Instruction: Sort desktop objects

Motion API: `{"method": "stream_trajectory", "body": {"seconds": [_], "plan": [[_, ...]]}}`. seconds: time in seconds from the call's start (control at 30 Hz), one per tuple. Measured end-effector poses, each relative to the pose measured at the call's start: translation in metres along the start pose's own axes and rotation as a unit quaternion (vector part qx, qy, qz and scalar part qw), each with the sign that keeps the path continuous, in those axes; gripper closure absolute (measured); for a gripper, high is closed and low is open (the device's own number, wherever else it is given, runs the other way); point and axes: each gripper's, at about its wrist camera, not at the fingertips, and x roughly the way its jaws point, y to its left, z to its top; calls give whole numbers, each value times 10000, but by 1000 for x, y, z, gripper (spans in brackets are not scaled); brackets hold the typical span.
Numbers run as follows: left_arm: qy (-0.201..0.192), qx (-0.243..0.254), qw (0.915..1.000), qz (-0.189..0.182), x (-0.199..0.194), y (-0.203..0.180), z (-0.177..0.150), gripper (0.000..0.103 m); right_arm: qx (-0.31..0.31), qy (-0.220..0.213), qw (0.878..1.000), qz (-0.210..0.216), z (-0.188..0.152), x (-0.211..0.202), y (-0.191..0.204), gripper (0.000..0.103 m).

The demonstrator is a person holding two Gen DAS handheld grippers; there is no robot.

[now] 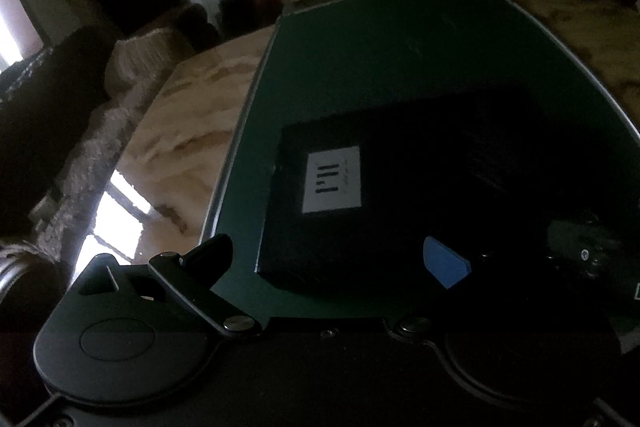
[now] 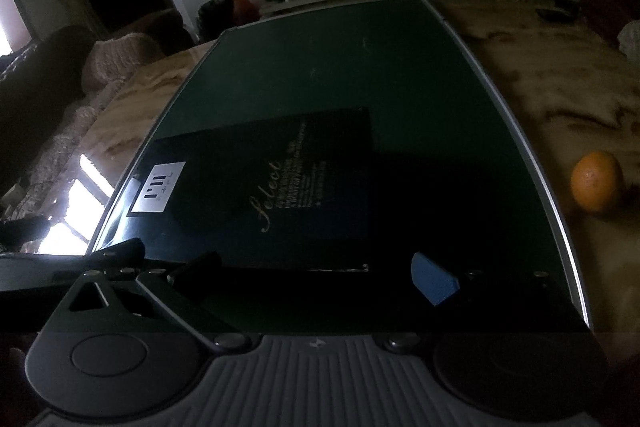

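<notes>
- A black book with a white label lies flat on a dark green mat edged in silver, seen from the left wrist camera; the mat rests on a marbled tan tabletop.
- The left gripper hovers over the book's near edge with jaws spread wide, holding nothing: the black left finger sits over the mat's near left edge, the blue-padded right finger over the book's near right part.
- From the right wrist camera the same book, gold script on its cover, lies just ahead of the right gripper, whose jaws also stand wide and empty; the blue pad sits near the book's near right corner.
- The label appears to reach the mat's left rim.
- An orange sits on the tabletop, off the mat to the right.
- Both views are very dark: the book's right edge melts into shadow in the left view, small cover print is unreadable, and dark objects at the left view's right edge cannot be identified.
</notes>
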Motion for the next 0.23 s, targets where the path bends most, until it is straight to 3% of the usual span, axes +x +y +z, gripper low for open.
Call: {"method": "stream_trajectory", "body": {"seconds": [0.23], "plan": [[-93,44,9999,42,-2,-3,1,0,17,-11,10000,-6,-1,-3,-1,0]]}}
